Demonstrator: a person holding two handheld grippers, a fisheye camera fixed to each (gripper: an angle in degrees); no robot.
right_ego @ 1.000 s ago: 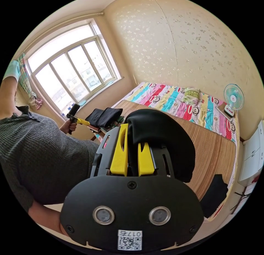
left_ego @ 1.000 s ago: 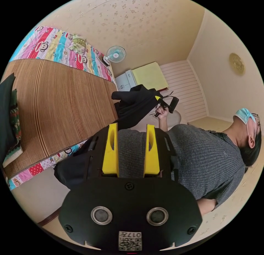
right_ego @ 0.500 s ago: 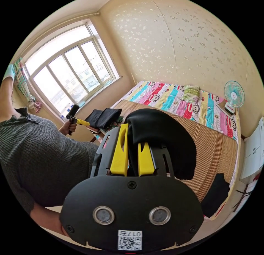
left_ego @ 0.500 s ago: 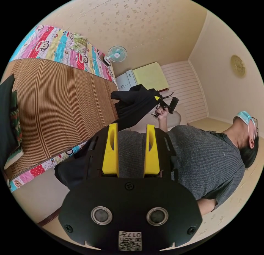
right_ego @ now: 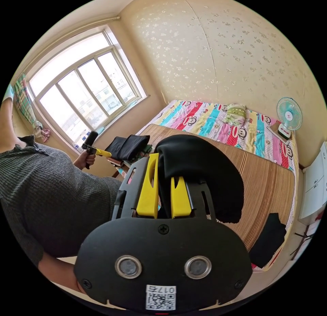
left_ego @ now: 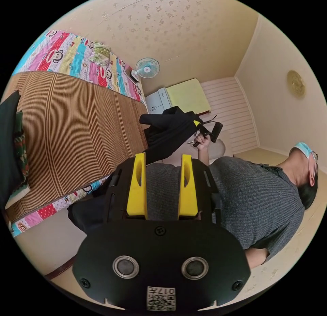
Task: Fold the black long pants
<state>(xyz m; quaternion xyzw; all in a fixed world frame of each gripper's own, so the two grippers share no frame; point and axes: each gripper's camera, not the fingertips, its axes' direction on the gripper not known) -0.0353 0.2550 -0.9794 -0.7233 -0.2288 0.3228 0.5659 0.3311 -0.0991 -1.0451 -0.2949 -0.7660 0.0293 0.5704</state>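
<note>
Hardly any writing shows. A white sticker (left_ego: 161, 298) with a square code and a short line of characters sits on the black housing of the left gripper (left_ego: 162, 157), upside down in the left gripper view. A matching sticker (right_ego: 160, 297) sits on the right gripper (right_ego: 165, 169). The striped bedsheet (left_ego: 68, 57) (right_ego: 204, 118) carries cartoon monkey faces, with no legible words. The hub mark on the fan (right_ego: 289, 113) is too small to read.

We see a brown striped bamboo mat (right_ego: 269, 179) spread over a colourful monkey-print bedsheet (right_ego: 211, 120), with a small teal desk fan (right_ego: 289, 114) at its far right corner. A large white-framed window (right_ego: 85, 91) lights the left wall, folded dark clothes (right_ego: 127, 146) stacked beneath it.
</note>
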